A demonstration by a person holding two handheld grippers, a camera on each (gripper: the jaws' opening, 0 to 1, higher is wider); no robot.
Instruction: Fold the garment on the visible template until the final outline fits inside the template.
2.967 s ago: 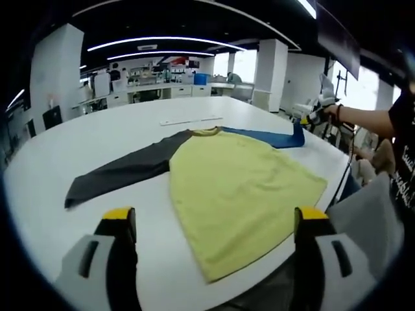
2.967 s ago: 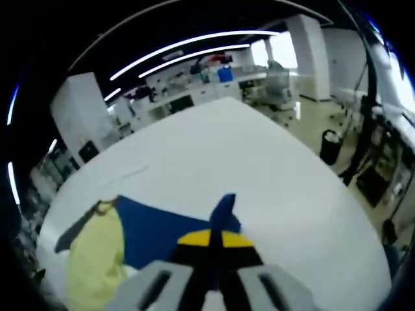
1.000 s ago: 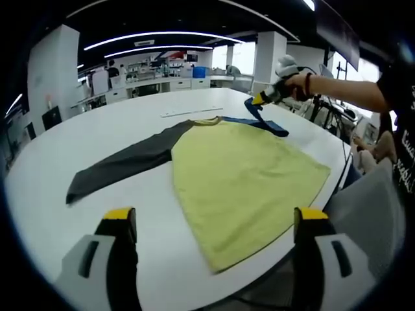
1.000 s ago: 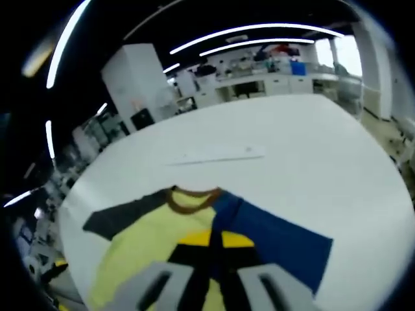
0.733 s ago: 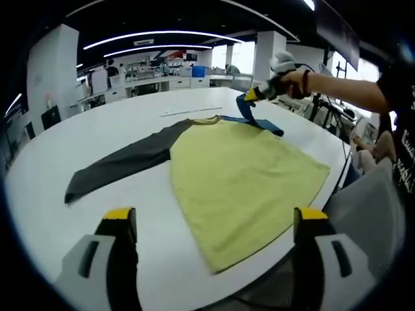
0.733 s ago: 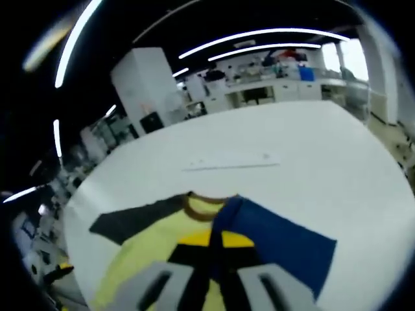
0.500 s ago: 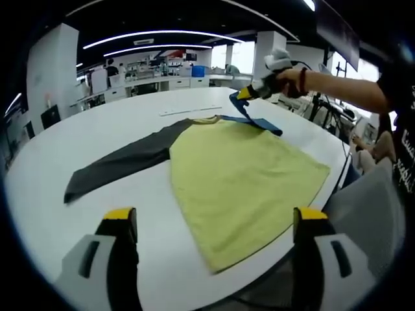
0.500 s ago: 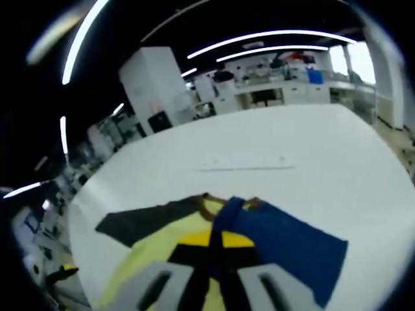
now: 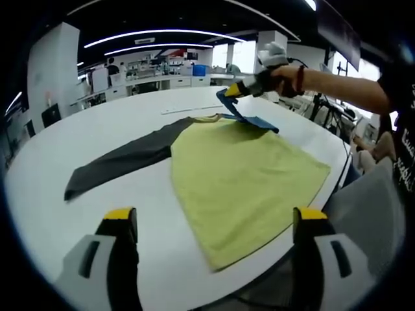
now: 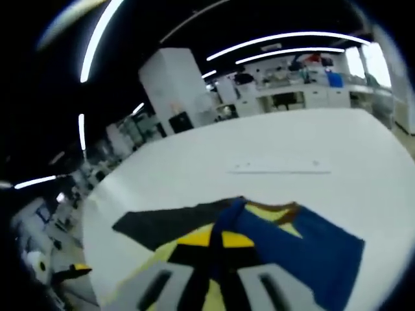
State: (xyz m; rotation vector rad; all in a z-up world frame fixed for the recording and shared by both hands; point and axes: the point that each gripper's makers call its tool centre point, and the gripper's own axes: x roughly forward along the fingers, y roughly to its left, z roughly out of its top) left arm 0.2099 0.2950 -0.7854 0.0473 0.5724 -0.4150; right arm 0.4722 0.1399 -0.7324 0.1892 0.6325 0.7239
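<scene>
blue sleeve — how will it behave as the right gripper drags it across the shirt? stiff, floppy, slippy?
Likely floppy: the blue sleeve hangs in a sagging fold from the right gripper, its far part flat on the table. Probably light, since one pinch at the cuff lifts it. It may drag the yellow body slightly; the collar sits right beside the fold.

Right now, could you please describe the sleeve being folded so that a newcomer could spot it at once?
On the big white table lies a yellow-bodied shirt. From its far shoulder runs the blue sleeve, its end lifted off the table in the shut right gripper. The other sleeve, the dark grey sleeve, lies flat and untouched.
</scene>
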